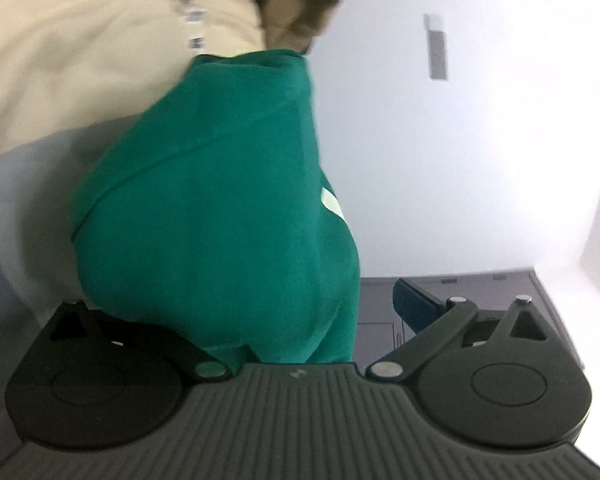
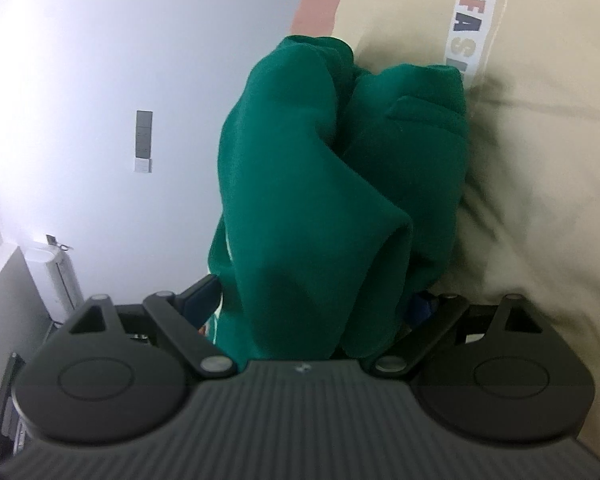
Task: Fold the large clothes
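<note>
Wall (image 1: 480,160), pale and bare, fills the room behind both grippers, carrying a grey switch plate (image 1: 437,46) in the left wrist view; the same kind of plate (image 2: 144,140) shows in the right wrist view, with a white unit (image 2: 58,276) low at the far left; a dark grey cabinet top (image 1: 480,300) lies just beyond the left gripper's right finger; no table surface is visible in either view.

Closest in, the green garment (image 1: 220,220) bunches between the fingers of the left gripper (image 1: 296,320), which is spread wide; its left finger is hidden under the cloth, so I cannot tell whether it grips; the fabric hangs in the air, not on any surface. The right gripper (image 2: 312,300) has the green garment (image 2: 320,200) packed between its fingers, which clamp on the bundle.

In both views the garment's long axis runs straight away from the gripper, narrowing toward its far end; a pale patch (image 1: 332,204) shows on its right edge in the left wrist view. Beyond it stands a person in a cream shirt (image 2: 540,160) with a white lettered strip (image 2: 472,20).
</note>
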`<state>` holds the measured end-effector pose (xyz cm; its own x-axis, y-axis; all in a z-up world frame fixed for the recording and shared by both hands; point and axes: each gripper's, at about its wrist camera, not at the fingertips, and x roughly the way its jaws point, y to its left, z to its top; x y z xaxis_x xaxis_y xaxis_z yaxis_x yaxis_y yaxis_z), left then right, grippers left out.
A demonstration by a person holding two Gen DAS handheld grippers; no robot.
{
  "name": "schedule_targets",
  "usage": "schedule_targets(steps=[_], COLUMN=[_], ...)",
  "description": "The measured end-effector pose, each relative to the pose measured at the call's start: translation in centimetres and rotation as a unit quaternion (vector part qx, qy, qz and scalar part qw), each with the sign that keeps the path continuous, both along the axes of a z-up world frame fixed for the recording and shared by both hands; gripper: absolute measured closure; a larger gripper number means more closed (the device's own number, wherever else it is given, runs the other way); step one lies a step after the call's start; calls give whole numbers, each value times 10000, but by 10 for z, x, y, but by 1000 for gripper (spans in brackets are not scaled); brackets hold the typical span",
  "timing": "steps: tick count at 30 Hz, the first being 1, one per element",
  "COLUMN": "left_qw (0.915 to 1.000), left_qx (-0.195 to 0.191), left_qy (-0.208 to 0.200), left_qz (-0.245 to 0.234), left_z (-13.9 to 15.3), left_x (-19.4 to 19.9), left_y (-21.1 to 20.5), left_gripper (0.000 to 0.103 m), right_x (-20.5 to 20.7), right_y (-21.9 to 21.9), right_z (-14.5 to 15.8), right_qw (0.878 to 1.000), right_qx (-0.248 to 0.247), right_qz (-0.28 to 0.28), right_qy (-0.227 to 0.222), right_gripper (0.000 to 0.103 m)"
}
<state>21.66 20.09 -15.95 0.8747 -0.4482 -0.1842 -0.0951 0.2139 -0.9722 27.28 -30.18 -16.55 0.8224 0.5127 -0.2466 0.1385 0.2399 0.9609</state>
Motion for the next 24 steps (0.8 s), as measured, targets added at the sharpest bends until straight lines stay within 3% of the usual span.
schedule_targets(steps=[2,6,13,18,21,22,23,24], left_qw=[9997,9969,9952,9953,9958,9960,9963,9966], left_qx=[150,-164,-563,-487,-130,-75,-36,60], left_qy=[166,749,617,576,575,542,492,447], left_qz=[28,189,509,606,697,712,705,689], left_z=[-2,-26,-34,-41,-38,-39,-39,-36], left_x=[3,11,22,22,20,21,20,17], left_y=[-3,1,9,13,12,13,13,13], left_gripper=[0,0,1,1,21,28,37,40], right_x=[-1,-4,3,18,29,27,27,26], right_y=[-1,-1,-3,10,22,22,23,24], right_z=[0,-6,-9,-12,-4,-3,-2,1], right_qw=[10000,9992,9994,9976,9957,9946,9928,9899], right_qx=[-50,-309,-312,-695,-925,-1025,-1172,-1373], right_qz=[27,9,-86,17,44,96,161,248], right_qy=[5,248,126,9,-98,-160,-200,-239], right_gripper=[9,12,6,0,0,7,21,26])
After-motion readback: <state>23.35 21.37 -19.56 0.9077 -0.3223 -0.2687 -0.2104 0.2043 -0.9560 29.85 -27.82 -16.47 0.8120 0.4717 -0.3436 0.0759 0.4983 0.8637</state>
